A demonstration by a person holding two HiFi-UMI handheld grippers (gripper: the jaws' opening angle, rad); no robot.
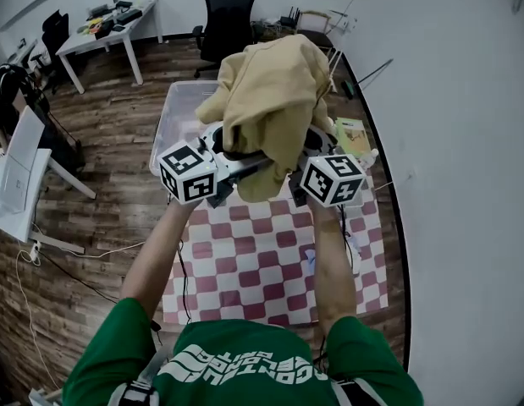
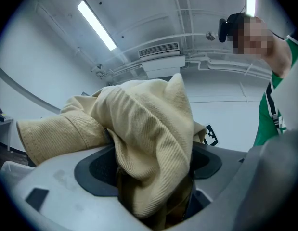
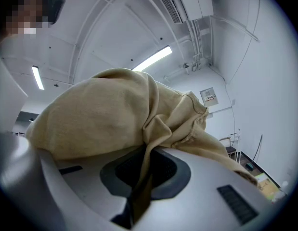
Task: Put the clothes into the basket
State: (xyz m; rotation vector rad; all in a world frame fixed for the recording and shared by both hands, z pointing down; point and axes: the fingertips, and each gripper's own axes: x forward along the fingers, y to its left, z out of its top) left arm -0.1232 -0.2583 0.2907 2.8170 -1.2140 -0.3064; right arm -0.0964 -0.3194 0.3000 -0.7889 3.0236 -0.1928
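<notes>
Now clamping the tan garment [image 1: 270, 91]: left hand-held gripper [image 2: 153, 186] wide on a thick wad, right hand-held gripper [image 3: 139, 186] pinching one thin fold; might slip loose there, missing the basket [image 1: 170, 117].

Wood floor [image 1: 118, 134], white desk [image 1: 109, 30], black chair [image 1: 228, 15].

No wording can be read in full.

Green shirt [image 1: 245, 366], 6 o'clock in the head view: white block lettering across the back, seen upside down, wording not legible.

Left cube [image 1: 188, 172] and right cube [image 1: 333, 178], near centre of the head view: black-and-white square markers, no letters or numbers.

Wall notice [image 3: 209, 96], 2 o'clock in the right gripper view: print too small to read.
</notes>
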